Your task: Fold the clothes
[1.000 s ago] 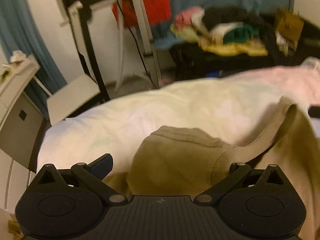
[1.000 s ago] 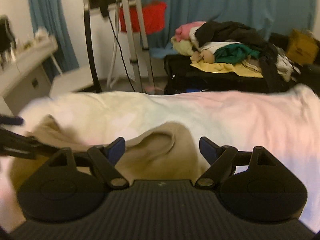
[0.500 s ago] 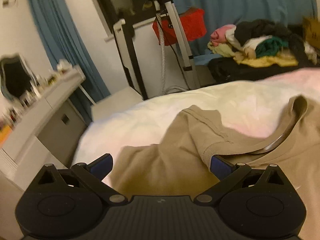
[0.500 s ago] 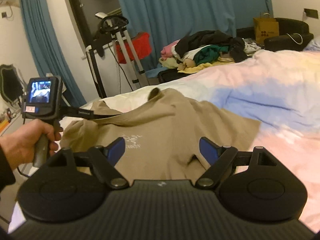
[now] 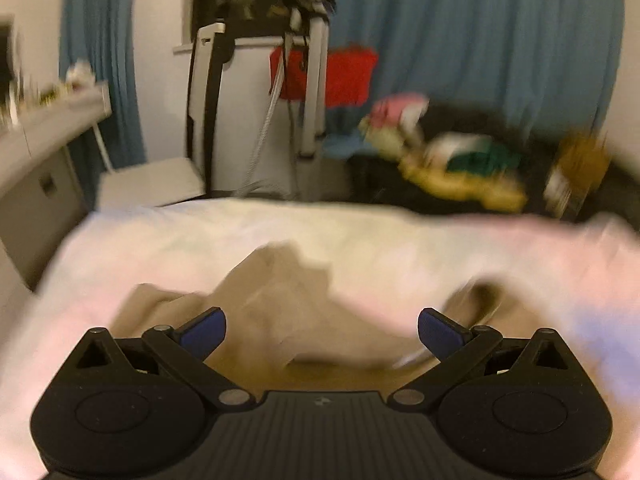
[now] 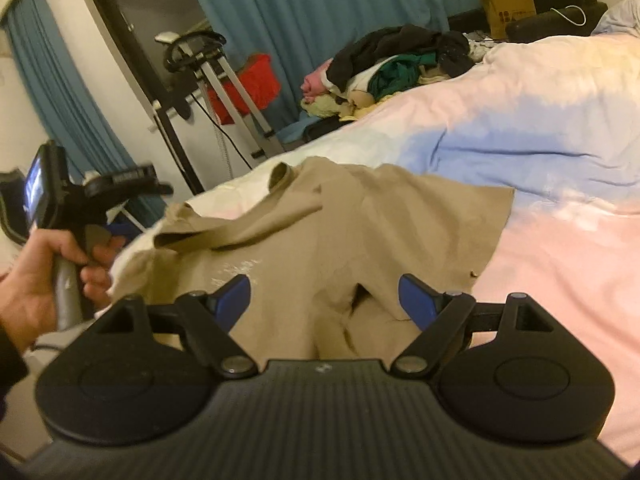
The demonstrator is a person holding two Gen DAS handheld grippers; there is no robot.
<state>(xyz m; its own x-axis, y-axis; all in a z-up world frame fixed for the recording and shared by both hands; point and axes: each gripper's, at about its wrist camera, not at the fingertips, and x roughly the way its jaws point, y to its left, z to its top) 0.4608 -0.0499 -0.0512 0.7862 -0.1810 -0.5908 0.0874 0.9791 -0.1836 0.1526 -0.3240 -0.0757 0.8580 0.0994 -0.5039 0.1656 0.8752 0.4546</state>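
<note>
A tan T-shirt (image 6: 360, 220) lies crumpled on the bed with pale print on its front, its collar toward the far edge and one sleeve folded over. My right gripper (image 6: 325, 296) hovers open above the near part of the shirt, where the cloth bunches between the fingers without being clamped. The left wrist view is blurred by motion. It shows the shirt (image 5: 280, 300) as a rumpled heap just ahead of my left gripper (image 5: 322, 330), which is wide open and holds nothing. A hand (image 6: 36, 280) grips the left tool's handle at the bed's left side.
The bed cover (image 6: 540, 128) is white, pink and blue and stretches to the right. Beyond the bed's foot stand a pile of clothes (image 6: 384, 68), a metal stand with a red bag (image 6: 244, 84), blue curtains and a white desk (image 5: 36, 152) on the left.
The left gripper has let the shirt's shoulder drop and swung quickly, blurring its view. The right gripper has tilted and moved closer over the shirt's near part. Both stay open.
</note>
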